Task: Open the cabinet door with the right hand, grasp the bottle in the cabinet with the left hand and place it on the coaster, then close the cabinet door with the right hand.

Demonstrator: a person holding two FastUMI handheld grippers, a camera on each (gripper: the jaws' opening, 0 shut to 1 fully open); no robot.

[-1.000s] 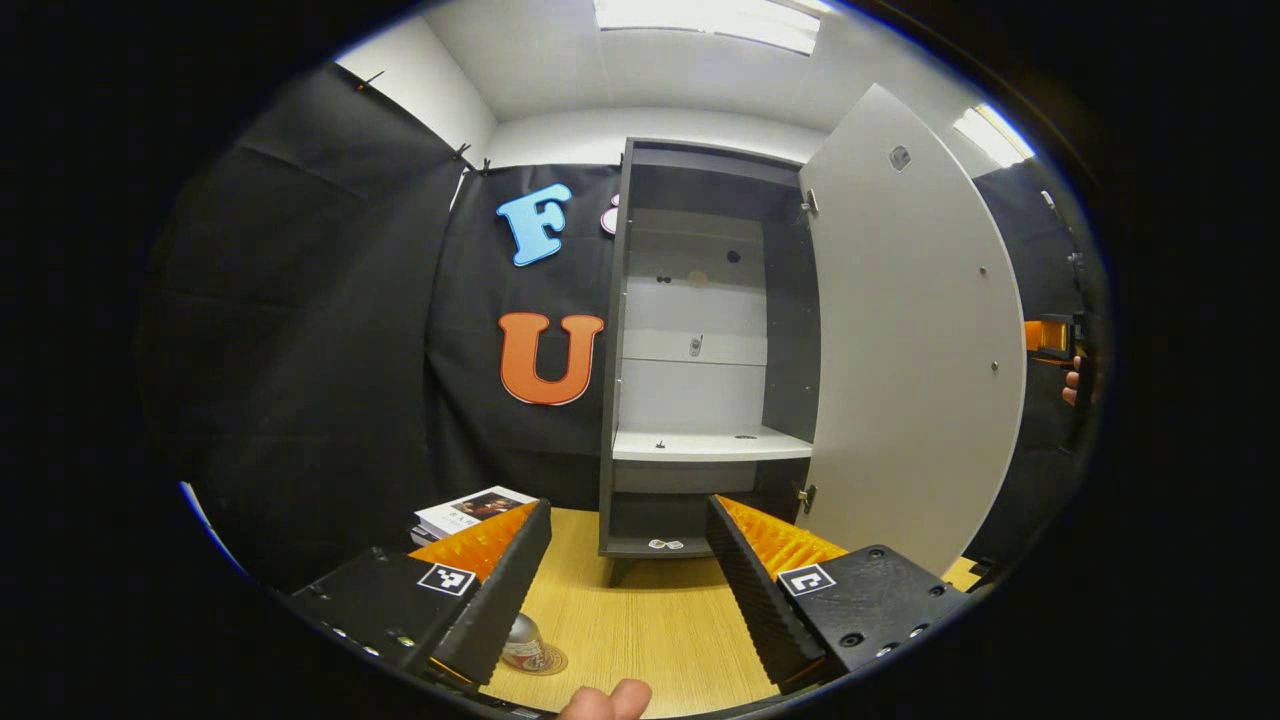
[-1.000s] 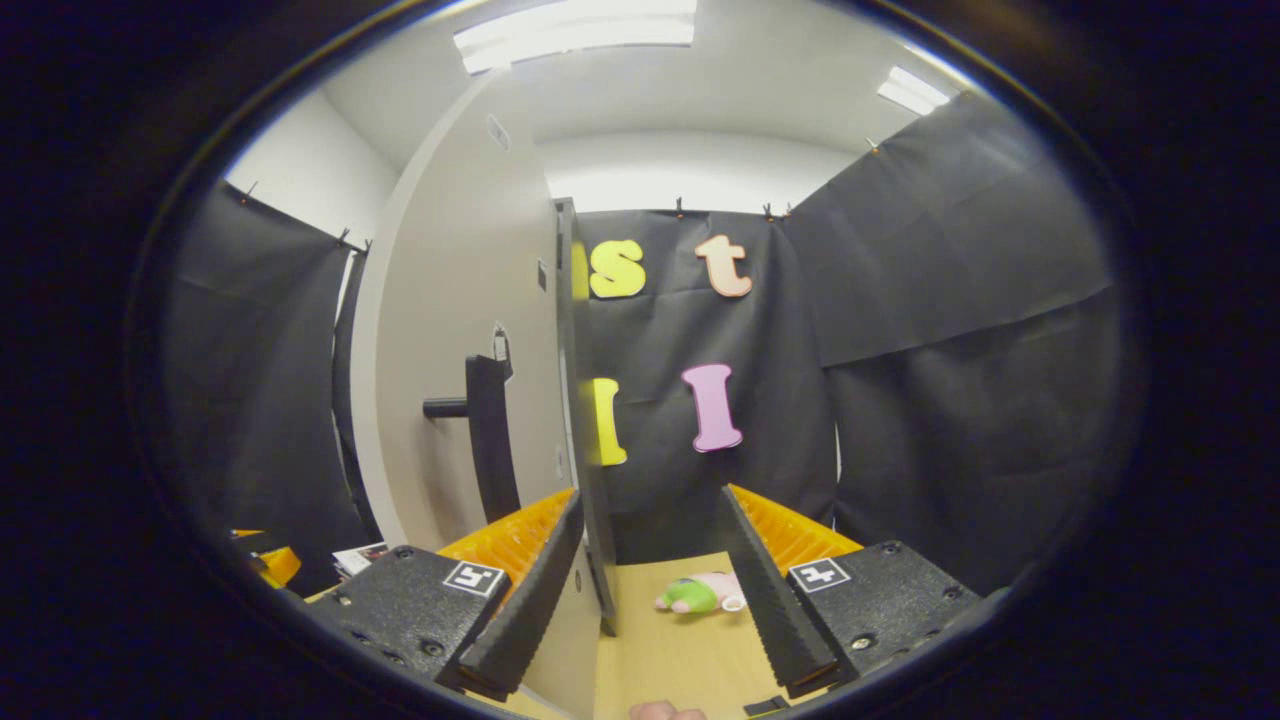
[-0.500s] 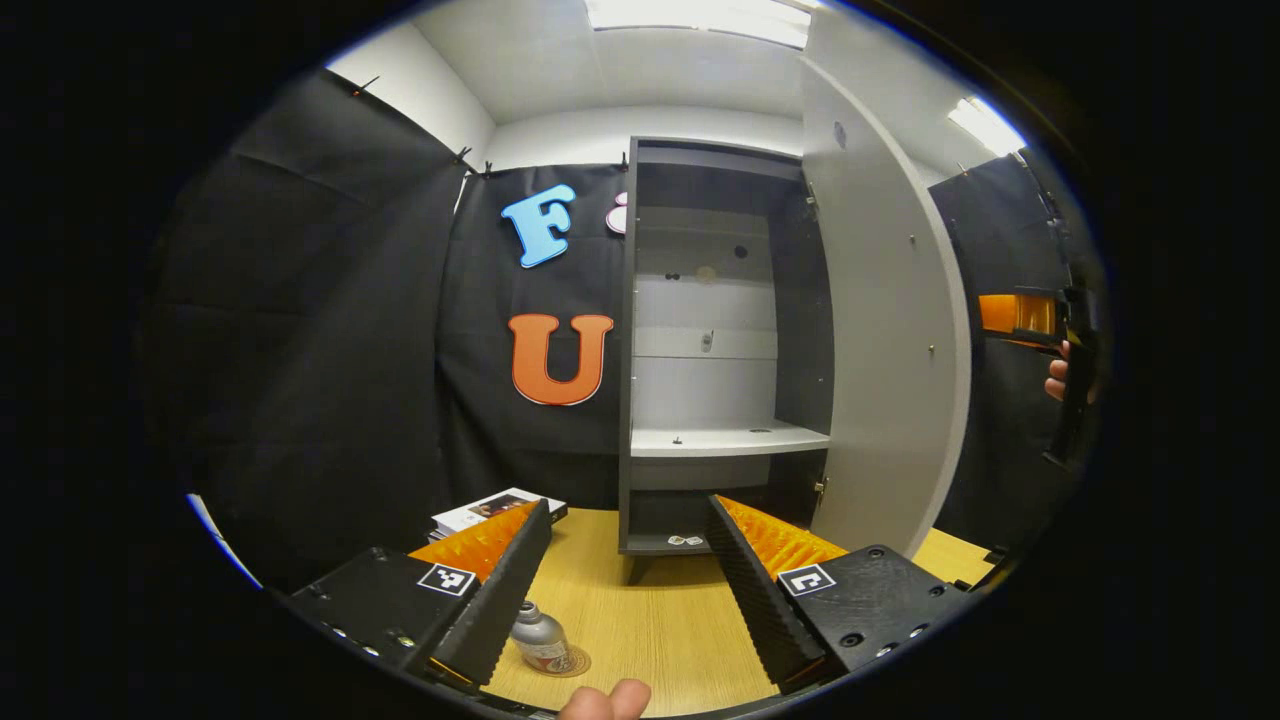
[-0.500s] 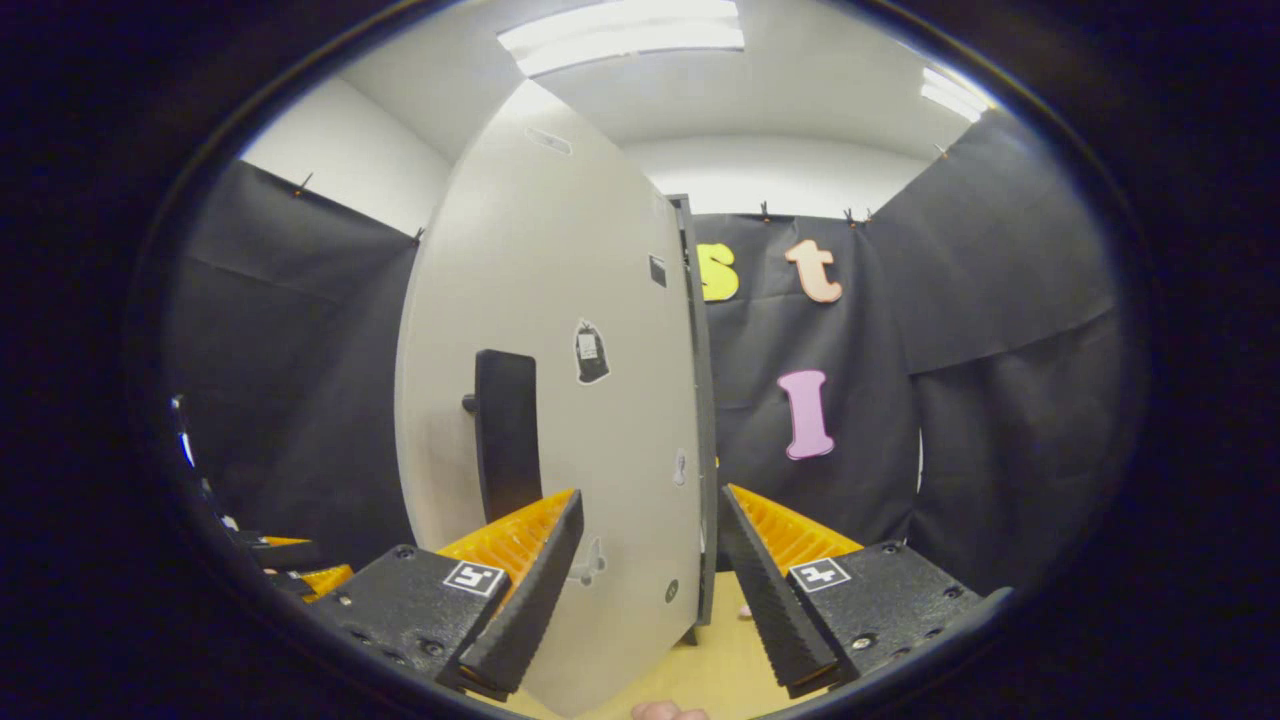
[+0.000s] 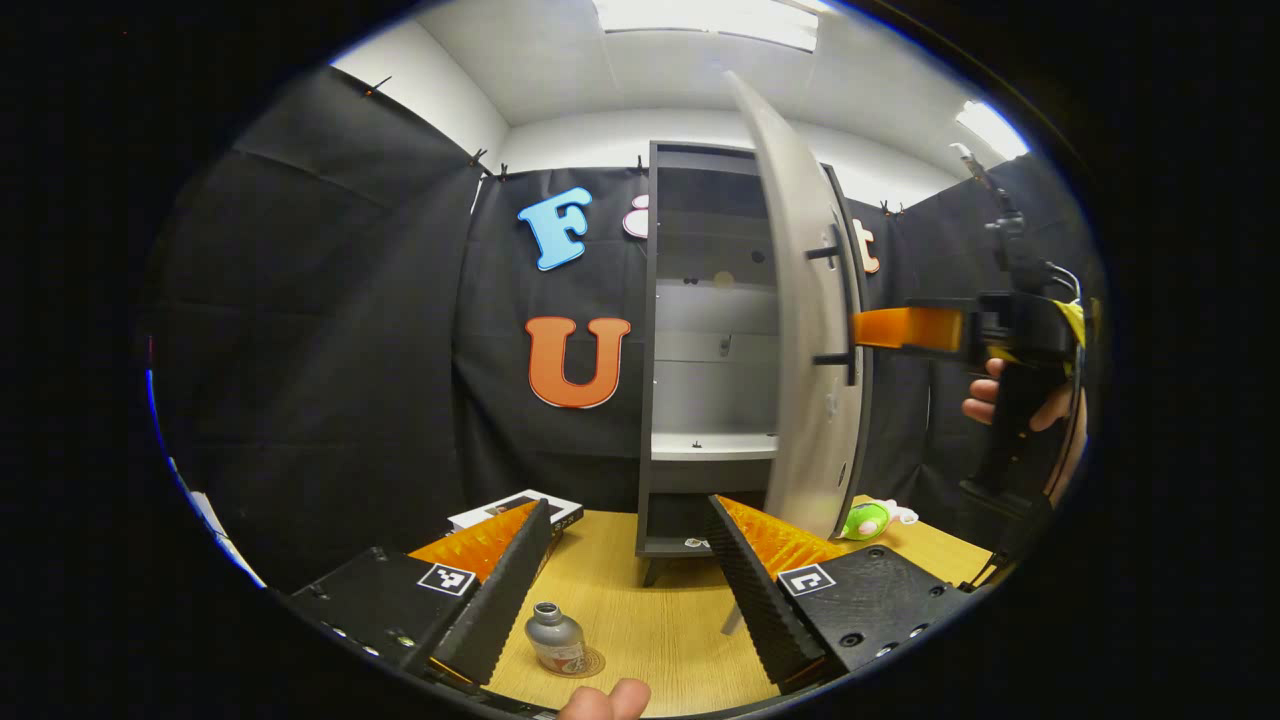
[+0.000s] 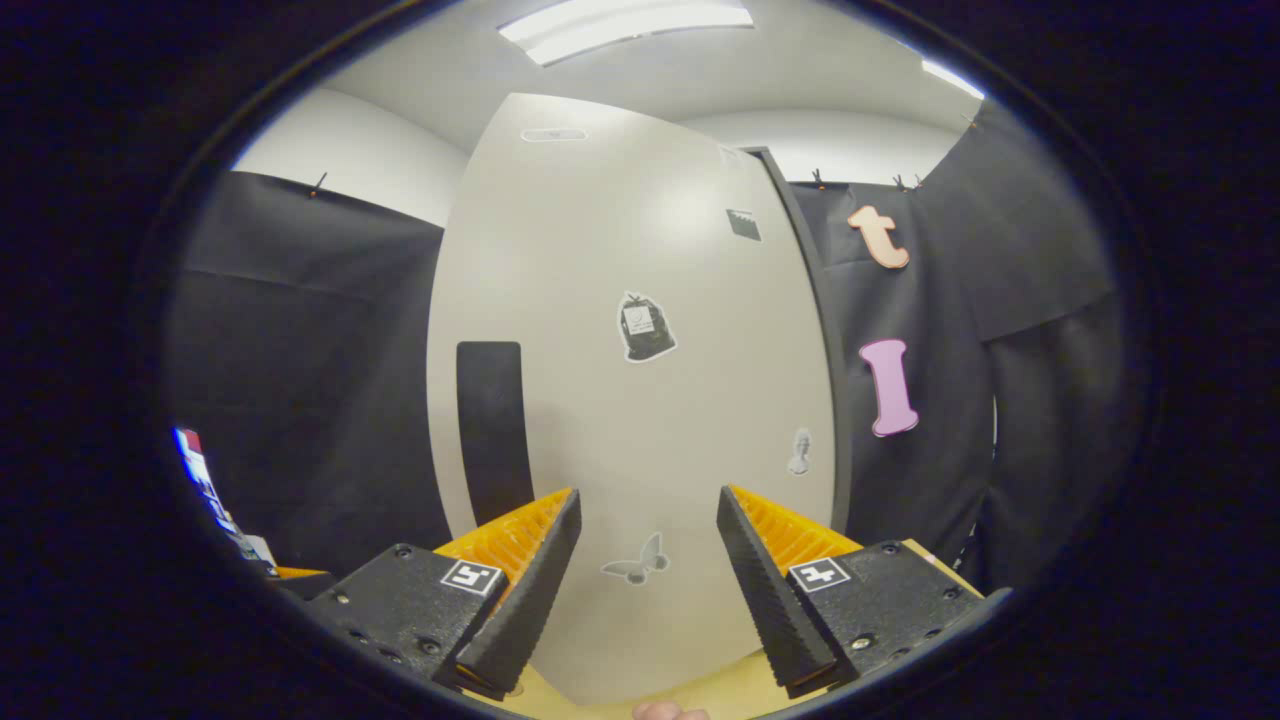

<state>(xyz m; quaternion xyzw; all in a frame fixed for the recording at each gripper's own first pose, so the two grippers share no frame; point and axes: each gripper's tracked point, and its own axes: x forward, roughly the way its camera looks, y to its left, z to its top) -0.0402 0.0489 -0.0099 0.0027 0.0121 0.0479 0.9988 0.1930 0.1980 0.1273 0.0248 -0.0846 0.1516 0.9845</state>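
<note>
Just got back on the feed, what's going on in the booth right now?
The bottle stands on the coaster on the table, in front of the open left gripper. The cabinet door is partly closed. The right gripper, open, faces the door's front beside the handle.

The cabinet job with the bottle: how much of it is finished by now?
Most of it. The bottle already stands on its coaster on the table, near the open left hand-held gripper. In hand: the right hand-held gripper, open, faces the outside of the cabinet door, apparently pushing it. Left to do: the door is only partly closed, with shelves in sight.
</note>
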